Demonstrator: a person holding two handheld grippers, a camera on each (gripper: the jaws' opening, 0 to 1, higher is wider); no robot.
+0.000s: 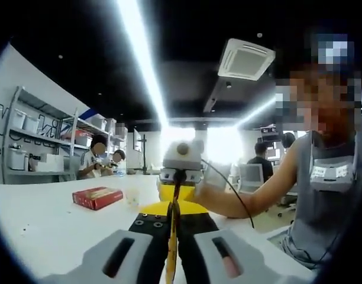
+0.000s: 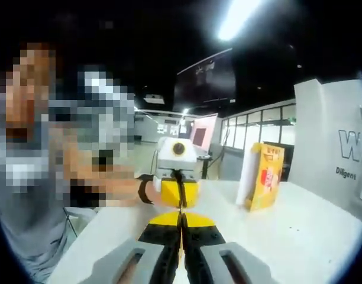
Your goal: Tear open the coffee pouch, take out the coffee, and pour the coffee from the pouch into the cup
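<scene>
both grippers were clamped on the yellow coffee pouch [image 1: 172, 208], held edge-on above the white table [image 1: 45, 219]: left gripper [image 1: 172, 248] near, right gripper [image 2: 182, 251] opposite. tearing step in hand; next, pull apart.

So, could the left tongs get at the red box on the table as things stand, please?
Probably not right away: the left tongs and the right tongs are both shut on the yellow pouch. The red box lies apart on the table, with nothing between.
</scene>
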